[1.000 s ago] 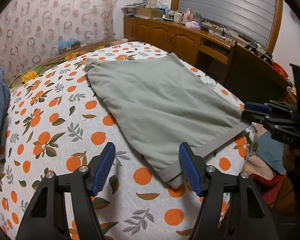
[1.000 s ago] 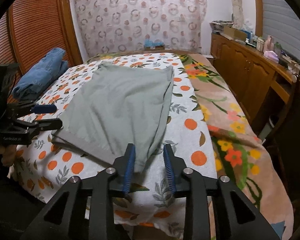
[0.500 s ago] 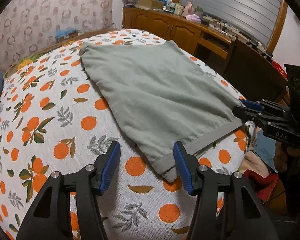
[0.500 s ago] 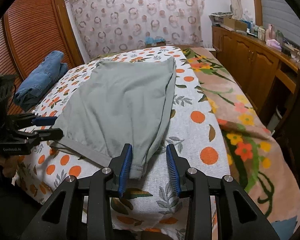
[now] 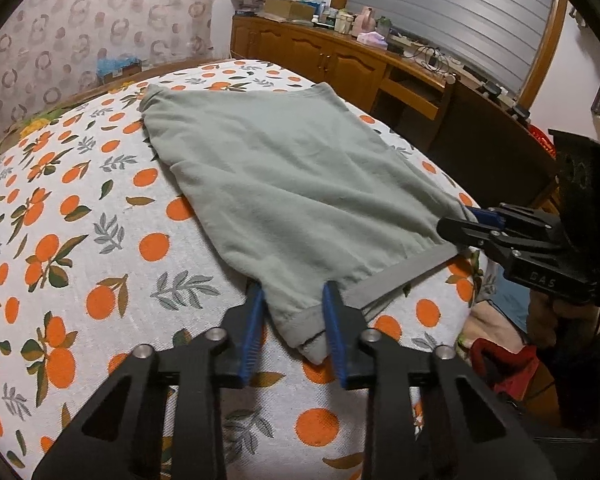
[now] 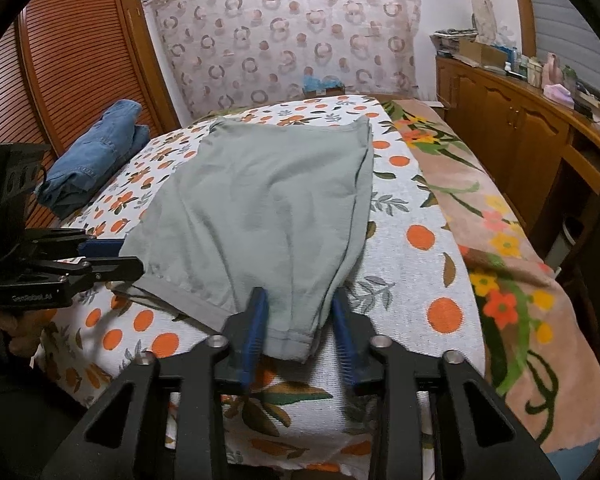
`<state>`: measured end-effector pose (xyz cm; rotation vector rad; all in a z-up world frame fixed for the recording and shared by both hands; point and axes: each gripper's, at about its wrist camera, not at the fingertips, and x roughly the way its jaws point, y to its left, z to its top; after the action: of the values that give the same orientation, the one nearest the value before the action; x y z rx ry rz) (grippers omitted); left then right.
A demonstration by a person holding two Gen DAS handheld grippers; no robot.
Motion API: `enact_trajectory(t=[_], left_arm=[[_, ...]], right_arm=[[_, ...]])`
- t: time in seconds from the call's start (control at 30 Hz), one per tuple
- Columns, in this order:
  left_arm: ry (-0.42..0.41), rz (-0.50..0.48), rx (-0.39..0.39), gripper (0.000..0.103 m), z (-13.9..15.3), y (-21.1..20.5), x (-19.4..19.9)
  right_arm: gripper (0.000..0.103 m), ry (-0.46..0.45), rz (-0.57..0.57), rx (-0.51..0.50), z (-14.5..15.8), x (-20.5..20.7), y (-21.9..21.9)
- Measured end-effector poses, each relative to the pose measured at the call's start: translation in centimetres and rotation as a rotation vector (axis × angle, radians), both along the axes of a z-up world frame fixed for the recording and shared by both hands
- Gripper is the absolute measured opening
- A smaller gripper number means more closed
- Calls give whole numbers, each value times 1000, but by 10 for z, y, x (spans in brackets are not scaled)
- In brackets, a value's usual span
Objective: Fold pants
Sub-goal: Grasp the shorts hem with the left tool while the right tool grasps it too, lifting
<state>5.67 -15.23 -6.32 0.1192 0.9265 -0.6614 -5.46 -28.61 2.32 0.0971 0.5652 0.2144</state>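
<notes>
Grey-green pants (image 5: 284, 184) lie flat on the bed, folded lengthwise, waistband toward me; they also show in the right wrist view (image 6: 268, 204). My left gripper (image 5: 294, 312) is open, its blue pads on either side of the near waistband corner (image 5: 304, 332). My right gripper (image 6: 300, 316) is open, its pads straddling the other near corner (image 6: 290, 340). Each gripper shows in the other's view: the right one (image 5: 472, 220) at the waistband's far end, the left one (image 6: 112, 256) at the pants' left edge.
The bed has an orange-print cover (image 5: 100, 240) and a floral blanket (image 6: 492, 216) on its right side. Folded blue jeans (image 6: 96, 152) lie at the bed's far left. A wooden cabinet with clutter (image 5: 340, 48) runs along the right wall. Louvred wooden doors (image 6: 76, 76) stand at left.
Both grippers moved forward onto the waistband corners. The left jaws narrowed around its corner; the right jaws widened around its corner. The pants have not moved.
</notes>
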Motion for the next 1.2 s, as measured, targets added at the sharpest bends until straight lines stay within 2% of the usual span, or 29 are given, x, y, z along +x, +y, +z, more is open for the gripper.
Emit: enact_trajectory(t=[0.1, 0.2, 0.37, 0.93, 1.2], left_arm=[[0, -1, -10, 13, 1, 0, 1], [-2, 7, -44, 7, 7, 5, 3], [-49, 18, -80, 6, 29, 12, 1], [-298, 91, -183, 6, 137, 64, -18], [-401, 136, -187, 6, 175, 90, -29]], right_arm=[[13, 2, 14, -1, 0, 2, 1], [10, 3, 28, 9, 2, 5, 1], [9, -63, 52, 25, 21, 0, -1], [9, -298, 151, 5, 100, -20, 13], [9, -392, 228, -22, 132, -27, 36]])
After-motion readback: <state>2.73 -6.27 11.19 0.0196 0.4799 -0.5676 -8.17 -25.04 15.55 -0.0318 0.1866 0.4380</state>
